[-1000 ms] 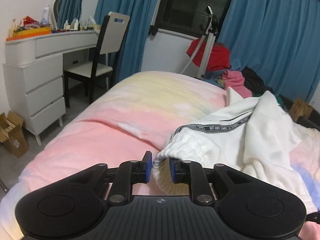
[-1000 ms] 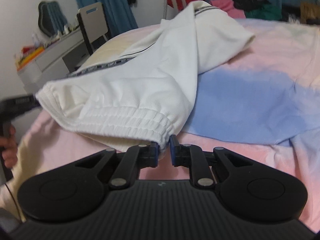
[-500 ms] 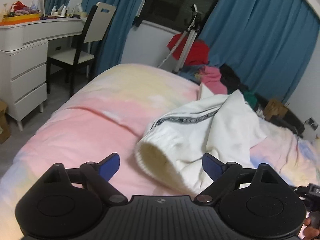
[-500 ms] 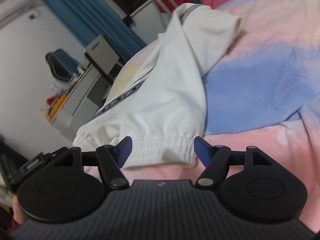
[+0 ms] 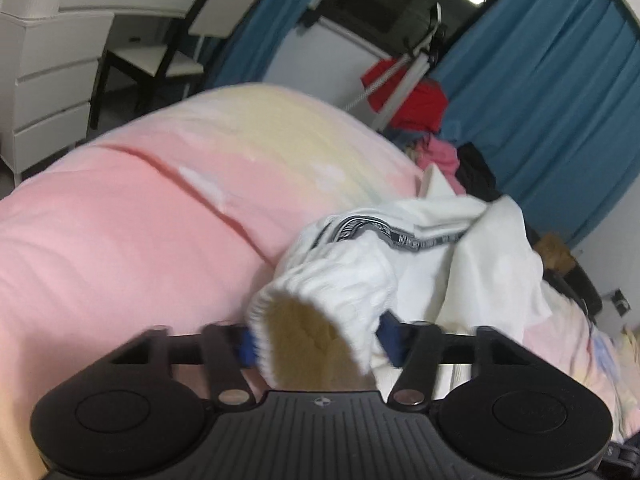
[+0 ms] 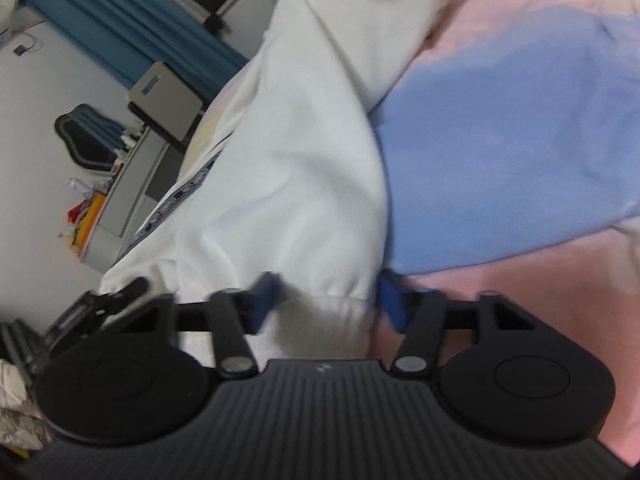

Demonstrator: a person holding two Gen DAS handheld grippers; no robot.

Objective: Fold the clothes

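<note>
Ribbed white knit cuff, fleecy pink blanket

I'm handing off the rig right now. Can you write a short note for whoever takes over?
Left gripper: jaws open, straddling the ribbed waistband opening of the white pants, not clamped.
Right gripper: jaws open around the waistband's other end, not clamped.
The pants lie crumpled on the pink bedspread, legs bunched toward the curtains.
Done: nothing folded yet.
Left: close both grippers on the waistband, spread the pants flat, fold.

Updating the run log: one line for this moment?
left gripper: open, jaws around ribbed cuff | right gripper: open, straddling hem | white garment on bed
</note>
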